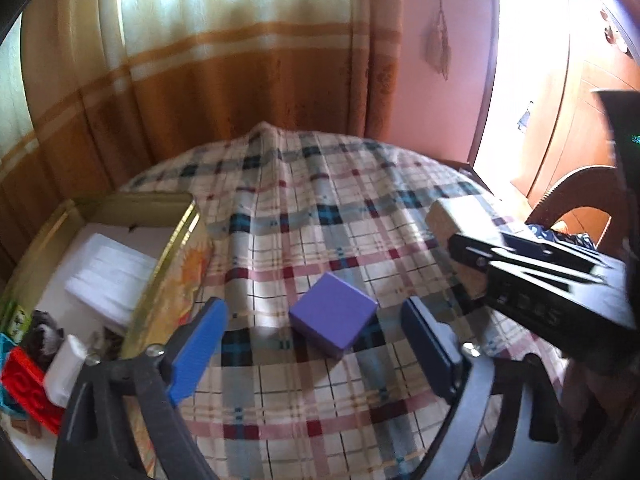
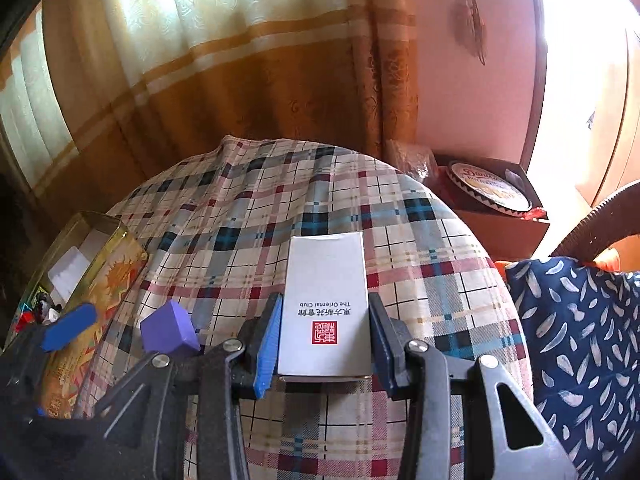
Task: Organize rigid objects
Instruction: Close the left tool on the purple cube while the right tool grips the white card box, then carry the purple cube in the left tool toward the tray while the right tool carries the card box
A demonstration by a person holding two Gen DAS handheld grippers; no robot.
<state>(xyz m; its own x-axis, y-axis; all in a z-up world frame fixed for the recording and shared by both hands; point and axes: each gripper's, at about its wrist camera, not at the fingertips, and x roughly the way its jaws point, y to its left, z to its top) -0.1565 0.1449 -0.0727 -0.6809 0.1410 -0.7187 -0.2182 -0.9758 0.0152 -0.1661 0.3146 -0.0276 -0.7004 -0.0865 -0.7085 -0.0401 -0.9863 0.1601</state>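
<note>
Right gripper (image 2: pixel 325 344) clamped on a white carton (image 2: pixel 326 304), held above the plaid tablecloth (image 2: pixel 420 240); left gripper (image 1: pixel 316 340) spread wide, flanking a purple cube (image 1: pixel 333 320). Gold tin (image 1: pixel 172 280) stands open at the cloth's left edge, holding assorted items, apparently toy blocks. Carton printed "The Oriental Club", Chinese characters, red seal. Cube is matte and unmarked, resting mid-cloth.

Both grippers look the same. The left gripper (image 1: pixel 314 344) has black arms, round silver screws and flat blue fingers (image 1: pixel 199 350). The right gripper (image 2: pixel 324 344) has blue fingers (image 2: pixel 267 346), black arms and silver screws too.
</note>
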